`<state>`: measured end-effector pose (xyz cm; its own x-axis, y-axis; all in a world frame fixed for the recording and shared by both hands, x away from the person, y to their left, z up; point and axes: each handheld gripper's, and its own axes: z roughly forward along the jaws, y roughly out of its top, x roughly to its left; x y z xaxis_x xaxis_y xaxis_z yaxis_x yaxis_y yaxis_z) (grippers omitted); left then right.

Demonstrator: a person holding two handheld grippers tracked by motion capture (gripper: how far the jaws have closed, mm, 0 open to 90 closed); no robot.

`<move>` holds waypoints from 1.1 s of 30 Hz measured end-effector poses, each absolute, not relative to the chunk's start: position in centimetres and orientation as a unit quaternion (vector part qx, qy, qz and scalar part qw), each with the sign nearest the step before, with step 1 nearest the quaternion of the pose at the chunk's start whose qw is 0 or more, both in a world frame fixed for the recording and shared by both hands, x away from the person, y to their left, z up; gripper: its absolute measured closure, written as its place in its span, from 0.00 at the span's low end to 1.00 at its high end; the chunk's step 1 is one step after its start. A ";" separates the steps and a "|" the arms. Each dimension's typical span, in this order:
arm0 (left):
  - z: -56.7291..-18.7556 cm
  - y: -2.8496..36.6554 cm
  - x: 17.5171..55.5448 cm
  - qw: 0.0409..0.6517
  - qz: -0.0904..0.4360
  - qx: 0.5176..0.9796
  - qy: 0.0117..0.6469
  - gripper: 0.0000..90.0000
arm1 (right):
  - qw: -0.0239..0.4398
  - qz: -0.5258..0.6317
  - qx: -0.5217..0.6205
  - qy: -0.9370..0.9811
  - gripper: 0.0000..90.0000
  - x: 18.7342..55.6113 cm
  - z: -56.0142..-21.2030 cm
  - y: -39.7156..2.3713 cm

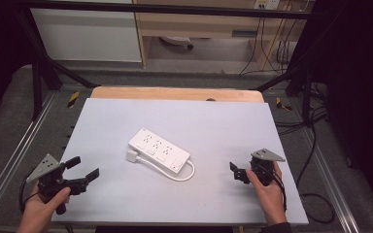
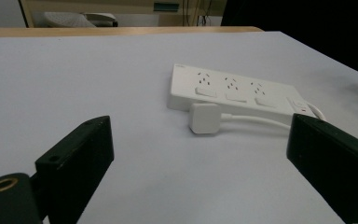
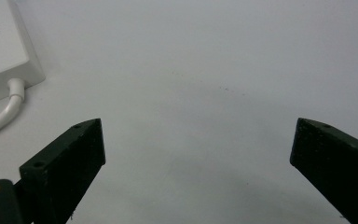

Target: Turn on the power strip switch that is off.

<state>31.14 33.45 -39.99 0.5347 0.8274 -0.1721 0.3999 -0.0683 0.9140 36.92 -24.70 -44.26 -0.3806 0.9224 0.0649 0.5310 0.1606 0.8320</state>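
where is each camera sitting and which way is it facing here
High view: above the person's side, looking forward and down on the table; both hands hold the left gripper and right gripper.
Left gripper view: along its open jaws toward the power strip and plug.
Right gripper view: along its open jaws over table, the strip's corner at left.
All three share the power strip.
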 end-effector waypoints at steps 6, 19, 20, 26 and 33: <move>-39.2 32.9 31.9 0.519 0.209 0.708 0.432 0.08 | 0.237 0.414 0.504 0.720 0.04 36.9 -44.2 -24.8; -37.9 33.5 32.9 0.521 0.211 0.697 0.446 0.08 | 0.233 0.416 0.497 0.725 0.03 36.9 -44.1 -24.7; -37.8 33.6 33.0 0.521 0.211 0.696 0.446 0.08 | 0.233 0.416 0.498 0.725 0.03 36.9 -44.1 -24.7; -37.2 33.6 33.3 0.523 0.209 0.698 0.442 0.07 | 0.234 0.418 0.496 0.724 0.03 36.8 -44.1 -24.7; -36.6 33.3 33.5 0.521 0.207 0.705 0.435 0.07 | 0.235 0.419 0.495 0.724 0.03 36.8 -44.1 -24.7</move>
<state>33.45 33.35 -36.63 0.5359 0.8289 -0.1607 0.3974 -0.0797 0.9142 36.76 -24.68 -44.07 -0.3997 0.9136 0.0745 0.5201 0.1591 0.8392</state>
